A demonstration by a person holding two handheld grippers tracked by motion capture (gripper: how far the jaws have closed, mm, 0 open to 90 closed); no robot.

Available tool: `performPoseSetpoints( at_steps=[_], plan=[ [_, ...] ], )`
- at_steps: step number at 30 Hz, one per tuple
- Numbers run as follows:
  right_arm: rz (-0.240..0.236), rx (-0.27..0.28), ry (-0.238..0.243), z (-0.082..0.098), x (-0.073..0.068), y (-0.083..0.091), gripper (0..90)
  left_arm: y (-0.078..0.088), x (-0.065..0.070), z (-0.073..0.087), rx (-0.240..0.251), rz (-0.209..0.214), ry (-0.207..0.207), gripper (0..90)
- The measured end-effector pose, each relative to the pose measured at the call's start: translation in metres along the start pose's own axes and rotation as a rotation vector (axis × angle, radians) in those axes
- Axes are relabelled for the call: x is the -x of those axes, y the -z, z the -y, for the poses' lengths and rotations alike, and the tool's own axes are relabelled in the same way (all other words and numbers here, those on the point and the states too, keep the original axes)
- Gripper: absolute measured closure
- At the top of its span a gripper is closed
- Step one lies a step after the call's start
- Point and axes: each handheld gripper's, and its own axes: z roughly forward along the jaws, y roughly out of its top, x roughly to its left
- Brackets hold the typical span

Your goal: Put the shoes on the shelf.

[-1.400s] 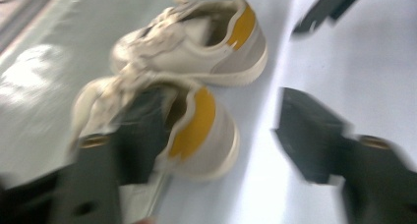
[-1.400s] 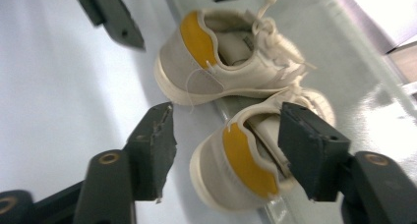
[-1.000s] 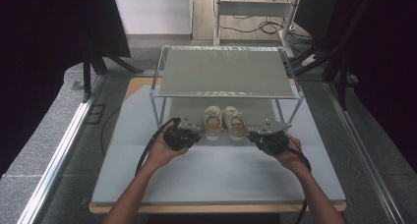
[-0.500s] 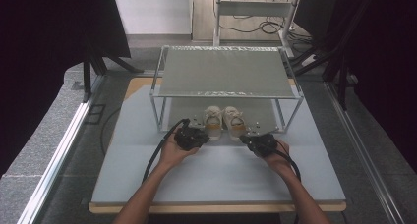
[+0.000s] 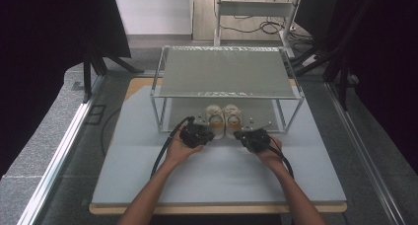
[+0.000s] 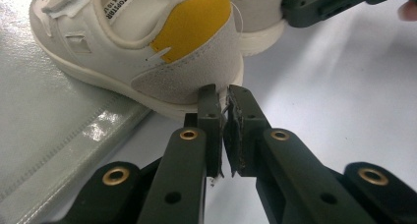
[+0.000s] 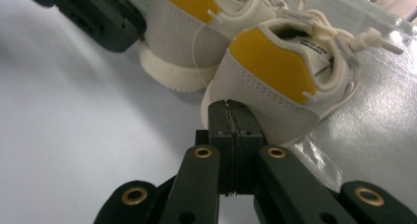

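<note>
two small white shoes with yellow heel tabs, the left shoe (image 5: 215,117) and the right shoe (image 5: 232,117), stand side by side on the table (image 5: 148,156), touching or nearly so. each long axis runs away from the person: toes point under the shelf, heels face the person. they sit at the front edge of a metal-framed rack (image 5: 157,104), partly beneath its grey top shelf (image 5: 224,72), on a clear plastic sheet (image 6: 54,135) that lines the rack's floor; the heels reach about to that sheet's front edge.

left gripper (image 5: 203,135), held in the left hand (image 5: 178,150), lies just beside the left shoe's heel. in the left gripper view its jaws are drawn narrow, a thin slit between the pads, tips at the heel's sole rim (image 6: 162,102); whether they touch it cannot be told.

right gripper (image 5: 244,134), held in the right hand (image 5: 270,152), lies just beside the right shoe's heel. in the right gripper view its jaws are pressed together with nothing between them, tips against or just short of the grey suede heel (image 7: 275,108).

the near half of the table behind both hands is bare grey surface. the rack's front posts stand well apart from the shoes on either side.
</note>
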Motion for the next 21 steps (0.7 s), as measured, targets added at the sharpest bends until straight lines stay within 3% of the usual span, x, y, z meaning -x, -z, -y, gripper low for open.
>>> performPoseSetpoints(
  at_steps=[9,11,14,21],
  plan=[
    [0.028,0.025,-0.034,-0.008,0.004,-0.010,90.0,-0.001,0.001,-0.003,-0.009,-0.006,-0.013,84.6],
    [0.056,0.030,-0.066,-0.007,0.007,-0.013,90.0,-0.002,0.001,-0.003,-0.007,-0.007,-0.008,84.9],
    [0.043,0.038,-0.084,-0.006,0.010,-0.014,90.0,-0.002,0.000,-0.004,-0.007,-0.019,-0.009,85.1],
    [0.040,0.034,-0.085,-0.006,0.010,-0.014,90.0,-0.005,-0.015,-0.011,-0.023,-0.061,-0.005,85.4]
  ],
)
